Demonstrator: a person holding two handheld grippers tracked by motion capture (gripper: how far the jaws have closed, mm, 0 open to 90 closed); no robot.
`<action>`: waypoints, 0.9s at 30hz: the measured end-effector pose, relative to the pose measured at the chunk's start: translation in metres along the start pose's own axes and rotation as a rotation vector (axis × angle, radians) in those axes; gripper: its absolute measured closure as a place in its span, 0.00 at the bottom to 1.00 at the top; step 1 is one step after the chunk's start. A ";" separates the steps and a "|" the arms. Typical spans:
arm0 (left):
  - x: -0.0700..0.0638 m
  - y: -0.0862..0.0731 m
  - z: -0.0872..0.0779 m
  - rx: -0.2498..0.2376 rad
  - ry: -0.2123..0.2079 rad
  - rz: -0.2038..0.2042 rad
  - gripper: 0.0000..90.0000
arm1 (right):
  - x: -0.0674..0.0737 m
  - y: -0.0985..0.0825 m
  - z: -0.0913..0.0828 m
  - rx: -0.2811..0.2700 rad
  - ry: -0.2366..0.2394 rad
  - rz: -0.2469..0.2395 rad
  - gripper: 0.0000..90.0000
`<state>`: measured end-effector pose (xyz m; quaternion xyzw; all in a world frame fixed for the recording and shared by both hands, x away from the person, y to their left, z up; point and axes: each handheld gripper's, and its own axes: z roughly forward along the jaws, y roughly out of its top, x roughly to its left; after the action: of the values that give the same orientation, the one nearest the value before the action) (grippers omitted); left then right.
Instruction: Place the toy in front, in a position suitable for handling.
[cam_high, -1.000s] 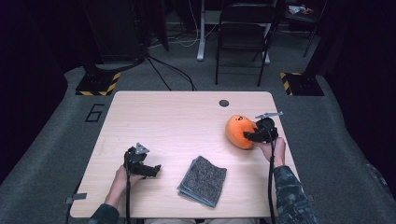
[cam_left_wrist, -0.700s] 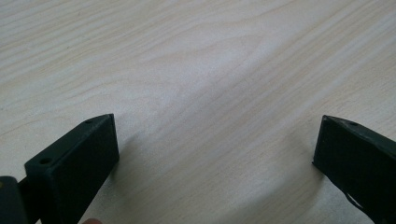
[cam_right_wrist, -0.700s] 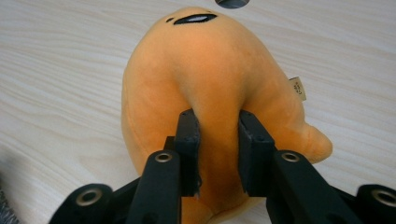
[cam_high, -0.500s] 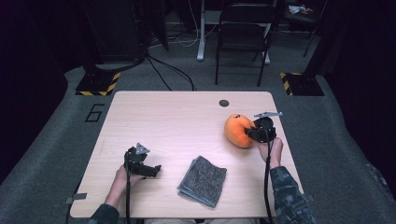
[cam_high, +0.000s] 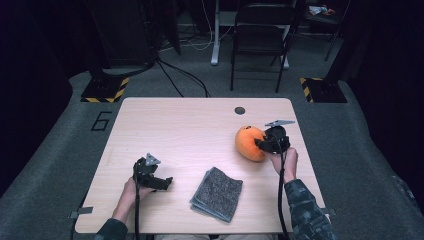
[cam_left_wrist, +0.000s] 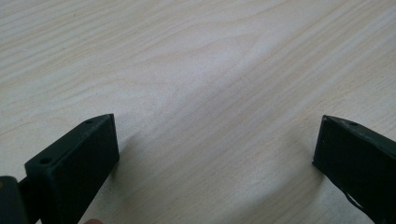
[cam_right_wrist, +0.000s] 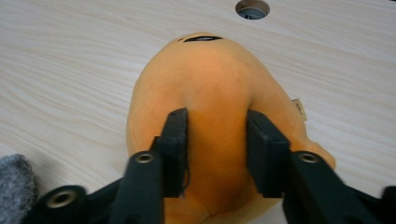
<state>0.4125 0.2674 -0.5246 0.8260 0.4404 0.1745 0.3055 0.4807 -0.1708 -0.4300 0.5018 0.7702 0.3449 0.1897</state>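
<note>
Pinching a fold of the orange plush toy (cam_right_wrist: 215, 126), the right gripper (cam_right_wrist: 215, 140) has just eased its jaws; the toy has shifted left. The left gripper (cam_left_wrist: 215, 154) rests open.

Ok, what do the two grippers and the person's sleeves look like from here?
Both grippers are black with two blocky jaws, and a black cable trails from each toward the person. The left gripper and the right gripper each carry a grey three-cornered plate on top. The right sleeve is camouflage-patterned; the left sleeve looks dark green.
</note>
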 end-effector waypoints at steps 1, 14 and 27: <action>0.000 0.000 0.000 0.004 -0.001 0.002 0.00 | 0.000 0.000 0.000 0.000 0.000 0.000 0.66; -0.001 0.000 0.001 -0.011 0.000 -0.003 0.00 | -0.008 0.002 0.019 0.090 0.105 -0.214 0.63; -0.002 0.001 0.001 0.000 -0.014 0.011 0.00 | -0.005 0.011 0.002 0.010 0.021 0.014 0.86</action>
<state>0.4123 0.2653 -0.5246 0.8297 0.4334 0.1706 0.3077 0.4914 -0.1722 -0.4239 0.5044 0.7703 0.3476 0.1770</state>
